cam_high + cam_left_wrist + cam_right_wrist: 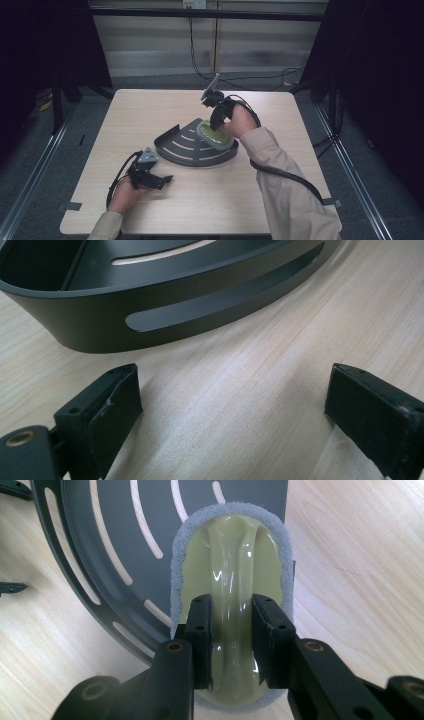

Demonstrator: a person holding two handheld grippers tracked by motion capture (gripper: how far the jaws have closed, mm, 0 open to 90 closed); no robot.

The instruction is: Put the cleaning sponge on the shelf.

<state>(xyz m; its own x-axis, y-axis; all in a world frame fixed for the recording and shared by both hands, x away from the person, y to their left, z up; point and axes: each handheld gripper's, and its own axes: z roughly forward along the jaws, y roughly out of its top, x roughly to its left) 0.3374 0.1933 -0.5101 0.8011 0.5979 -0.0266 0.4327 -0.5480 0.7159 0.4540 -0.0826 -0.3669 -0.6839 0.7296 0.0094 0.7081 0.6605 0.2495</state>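
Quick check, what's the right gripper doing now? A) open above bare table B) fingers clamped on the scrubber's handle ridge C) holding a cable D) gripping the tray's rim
B: in the right gripper view the right gripper has its fingers pressed on either side of the raised ridge of the yellow-green scrubber, which lies over the dark slotted tray.

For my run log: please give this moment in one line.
right claw: shut on scrubber over rack | left claw: open, on table

We note a light wood-grain table [150, 110] on a grey floor [45, 150]. Two grey tape strips sit at its near corners, one left [70, 206], one right [331, 202]. Behind the table a black cable [240, 80] hangs down the pale wall panel [160, 45] and runs along the floor. Black curtains [380, 60] flank the scene on both sides.
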